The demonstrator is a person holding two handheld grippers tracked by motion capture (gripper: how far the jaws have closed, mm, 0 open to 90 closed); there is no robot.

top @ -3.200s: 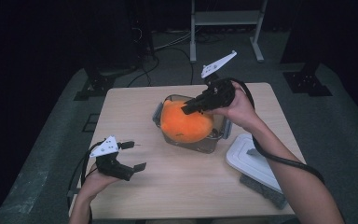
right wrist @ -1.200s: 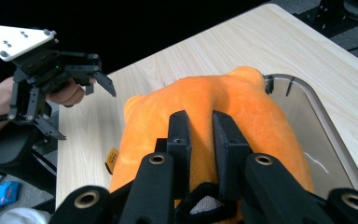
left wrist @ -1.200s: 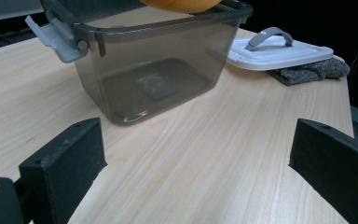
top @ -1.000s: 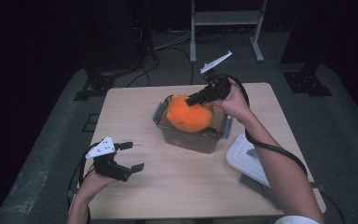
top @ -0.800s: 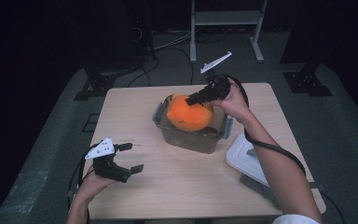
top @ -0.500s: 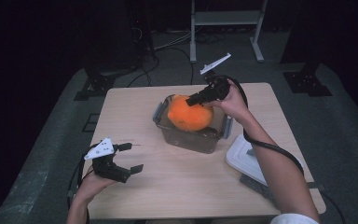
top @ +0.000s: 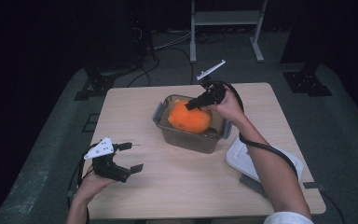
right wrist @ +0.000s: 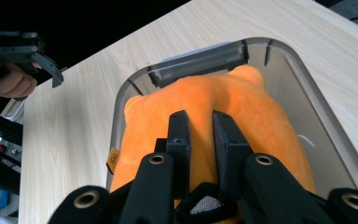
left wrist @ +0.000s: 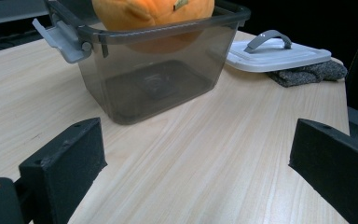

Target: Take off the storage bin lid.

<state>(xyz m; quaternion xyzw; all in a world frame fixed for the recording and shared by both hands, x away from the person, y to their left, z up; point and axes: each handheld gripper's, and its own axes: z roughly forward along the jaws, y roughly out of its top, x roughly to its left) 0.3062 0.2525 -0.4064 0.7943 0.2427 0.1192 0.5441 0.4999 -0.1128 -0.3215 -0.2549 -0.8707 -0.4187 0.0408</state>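
Black left gripper (top: pixel 128 157) bears a grey three-cornered plate; black cable trails.

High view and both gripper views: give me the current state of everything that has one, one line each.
Plush: partly inside the bin, top above the rim.
Bin: open, lid off, latch flipped out.
Lid: on the table beside the bin, handle up.
Right gripper: shut on the plush.
Left gripper: open, holding nothing, near the table edge.

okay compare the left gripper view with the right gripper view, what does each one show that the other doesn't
Left gripper view: the white flat plastic lid with a grey handle resting on a grey knitted cloth.
Right gripper view: the right gripper pinching the plush, and the left gripper in a hand.
Both: the orange plush toy in the smoky clear plastic bin on the wooden table.
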